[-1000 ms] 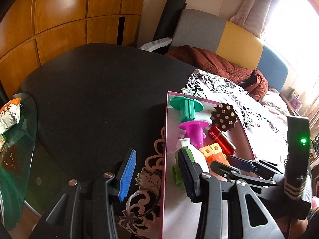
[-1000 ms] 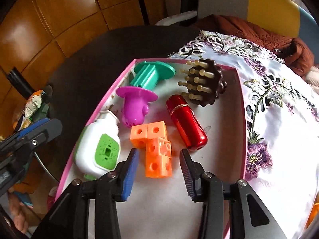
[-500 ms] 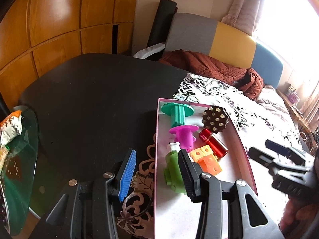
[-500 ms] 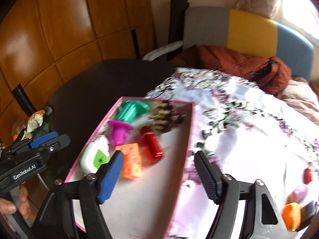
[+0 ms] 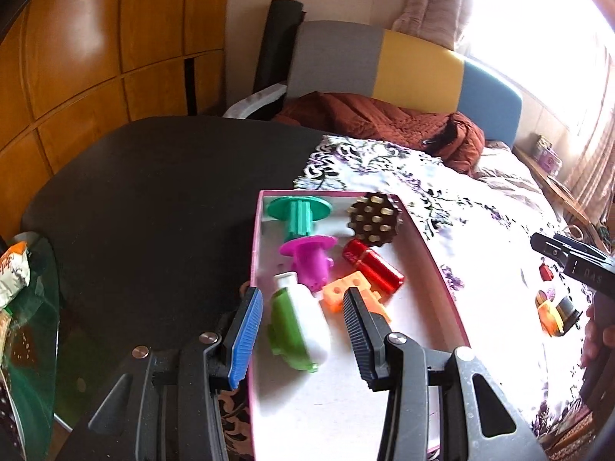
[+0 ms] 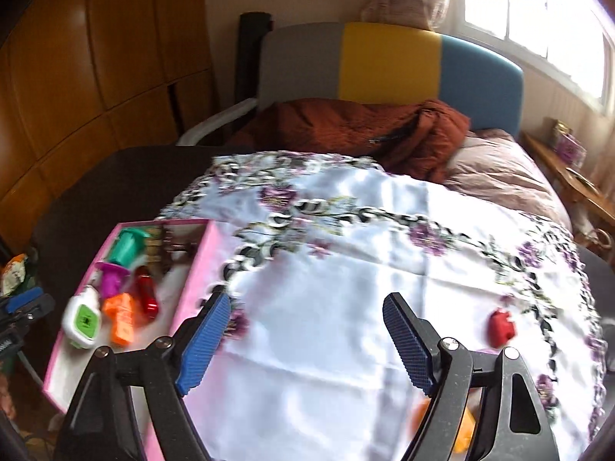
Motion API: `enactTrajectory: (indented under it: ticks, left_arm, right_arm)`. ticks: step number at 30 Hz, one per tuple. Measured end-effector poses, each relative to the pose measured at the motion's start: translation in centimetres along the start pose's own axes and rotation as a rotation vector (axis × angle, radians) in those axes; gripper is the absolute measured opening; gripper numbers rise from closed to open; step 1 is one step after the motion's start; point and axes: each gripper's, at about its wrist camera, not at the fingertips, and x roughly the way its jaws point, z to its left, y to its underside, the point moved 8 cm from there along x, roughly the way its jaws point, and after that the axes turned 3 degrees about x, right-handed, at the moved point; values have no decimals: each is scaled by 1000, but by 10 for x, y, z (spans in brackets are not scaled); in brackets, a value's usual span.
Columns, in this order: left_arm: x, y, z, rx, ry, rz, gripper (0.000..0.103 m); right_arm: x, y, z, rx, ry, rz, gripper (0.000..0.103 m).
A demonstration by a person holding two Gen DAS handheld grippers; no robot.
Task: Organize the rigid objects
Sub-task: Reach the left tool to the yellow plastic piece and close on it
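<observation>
Pink-walled cardboard tray (image 6: pixel 192 288) lay left of the empty, opening right gripper (image 6: pixel 307 342); small red plastic block (image 6: pixel 499 326) ahead-right warranted a centred approach. Left gripper (image 5: pixel 303 330) hung half-open, empty.

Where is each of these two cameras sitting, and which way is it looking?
Left wrist view: rides on the left tongs, looking down into the pink box over the green-and-white toy; a hand shows at right.
Right wrist view: rides on the right tongs, whose jaws are opening with nothing between them, over the floral cloth.
Shared: box, cloth, striped headboard.
</observation>
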Motion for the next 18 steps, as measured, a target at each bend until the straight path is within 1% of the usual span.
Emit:
enactTrajectory:
  ticks: [7, 10, 13, 15, 16, 18]
  left_arm:
    - [2, -2, -30, 66, 42, 10, 44]
    - [4, -3, -46, 97, 64, 16, 44]
    - [4, -4, -64, 135, 93, 22, 44]
    - [5, -5, -77, 155, 117, 23, 44]
    - [5, -5, -83, 166, 126, 22, 44]
    - [7, -5, -99, 187, 153, 32, 44]
  right_arm:
    - [-11, 10, -108, 102, 162, 6, 84]
    - [-14, 17, -159, 176, 246, 4, 85]
    - [-21, 30, -209, 301, 331, -13, 85]
    - [-22, 44, -238, 421, 369, -4, 85]
    - [-21, 49, -249, 489, 377, 12, 85]
    - [-23, 55, -263, 596, 352, 8, 86]
